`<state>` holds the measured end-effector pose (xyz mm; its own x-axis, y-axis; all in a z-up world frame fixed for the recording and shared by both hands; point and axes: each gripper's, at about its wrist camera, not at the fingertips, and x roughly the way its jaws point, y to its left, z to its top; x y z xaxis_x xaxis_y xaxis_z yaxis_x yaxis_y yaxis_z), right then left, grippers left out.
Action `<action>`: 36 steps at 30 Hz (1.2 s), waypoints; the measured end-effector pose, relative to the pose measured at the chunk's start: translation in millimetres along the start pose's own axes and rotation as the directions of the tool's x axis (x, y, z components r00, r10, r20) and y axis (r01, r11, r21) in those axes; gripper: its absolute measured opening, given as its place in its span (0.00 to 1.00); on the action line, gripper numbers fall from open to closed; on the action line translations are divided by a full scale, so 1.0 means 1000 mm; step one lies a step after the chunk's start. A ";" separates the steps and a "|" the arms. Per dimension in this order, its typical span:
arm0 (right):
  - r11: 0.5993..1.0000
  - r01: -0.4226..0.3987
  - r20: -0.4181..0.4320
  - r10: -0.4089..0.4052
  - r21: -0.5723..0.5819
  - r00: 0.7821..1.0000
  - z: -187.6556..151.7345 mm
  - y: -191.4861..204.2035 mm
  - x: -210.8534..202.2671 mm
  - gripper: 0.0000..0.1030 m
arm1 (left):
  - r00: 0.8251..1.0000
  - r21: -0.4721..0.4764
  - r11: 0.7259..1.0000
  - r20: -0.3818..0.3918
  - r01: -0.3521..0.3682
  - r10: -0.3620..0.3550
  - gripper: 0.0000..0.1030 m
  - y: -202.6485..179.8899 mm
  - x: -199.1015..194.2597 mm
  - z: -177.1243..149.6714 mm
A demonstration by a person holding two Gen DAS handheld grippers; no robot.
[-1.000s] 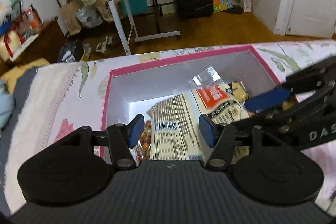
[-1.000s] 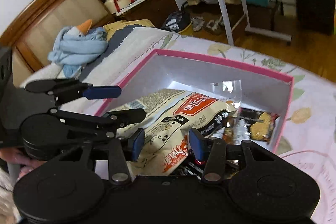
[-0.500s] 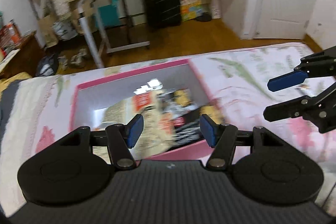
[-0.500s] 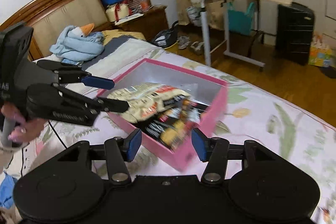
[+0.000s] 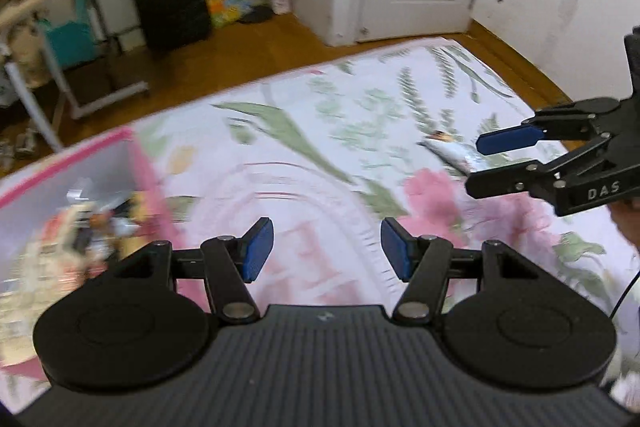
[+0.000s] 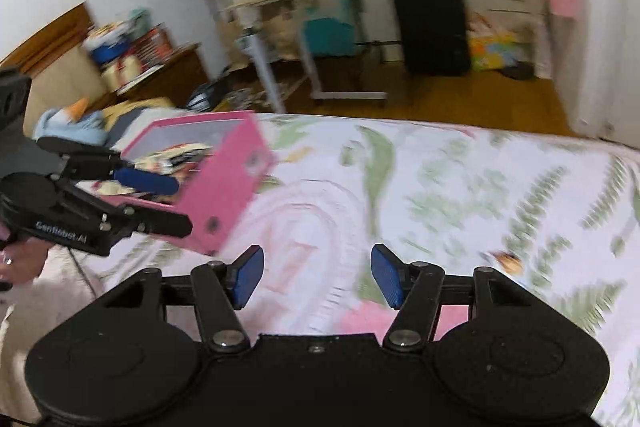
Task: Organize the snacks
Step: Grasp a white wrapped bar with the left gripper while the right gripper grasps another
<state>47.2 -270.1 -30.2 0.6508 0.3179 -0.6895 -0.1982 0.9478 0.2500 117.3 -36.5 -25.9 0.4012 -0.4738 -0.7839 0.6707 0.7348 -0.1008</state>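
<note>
Pink box (image 6: 224, 183) of snack packets at bed's left side. Both grippers have swung off it toward right. Left gripper (image 5: 326, 249) half open, empty. Right gripper (image 6: 316, 275) opening, empty. Loose snack packet (image 5: 452, 151) near bed's right edge: likely next pick.

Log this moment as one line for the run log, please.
left gripper: open, empty | right gripper: opening, empty | pink box: holds snacks | loose snack packet: on floral bedspread

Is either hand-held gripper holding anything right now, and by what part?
Nothing is held. The left hand-held gripper is open and empty; the right hand-held gripper is opening, also empty.
</note>
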 end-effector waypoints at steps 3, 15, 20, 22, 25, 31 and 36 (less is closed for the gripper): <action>0.996 0.084 0.022 -0.084 0.000 0.996 -0.018 -0.027 0.003 0.63 | 0.999 -0.005 0.999 -0.018 0.051 -0.051 0.57 -0.023 0.039 0.008; 0.962 0.271 0.015 -0.271 0.025 0.962 -0.070 -0.122 0.052 0.63 | 0.977 -0.116 0.971 -0.012 0.210 -0.213 0.55 -0.093 0.173 0.044; 0.964 0.261 0.056 -0.263 0.053 0.963 -0.079 -0.126 0.064 0.61 | 0.970 -0.197 0.954 -0.055 0.224 -0.239 0.52 -0.104 0.215 0.046; 0.949 0.316 0.045 -0.316 -0.006 0.948 -0.076 -0.117 0.070 0.51 | 0.970 -0.247 0.946 -0.065 0.210 -0.232 0.41 -0.102 0.229 0.045; 0.926 0.376 0.034 -0.375 -0.044 0.926 -0.074 -0.107 0.075 0.41 | 0.958 -0.319 0.915 -0.064 0.246 -0.279 0.34 -0.094 0.240 0.045; 0.926 0.372 0.011 -0.374 0.060 0.928 -0.069 -0.098 0.074 0.38 | 0.939 -0.370 0.882 -0.064 0.291 -0.337 0.28 -0.086 0.234 0.039; 0.930 0.354 -0.017 -0.354 0.094 0.935 -0.069 -0.076 0.068 0.38 | 0.936 -0.376 0.878 -0.069 0.296 -0.345 0.28 -0.081 0.209 0.031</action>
<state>56.3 -318.2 -142.8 0.6661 -0.0380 -0.7449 0.1151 0.9920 0.0524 165.8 -209.9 -162.8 0.1009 -0.6638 -0.7411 0.4730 0.6873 -0.5512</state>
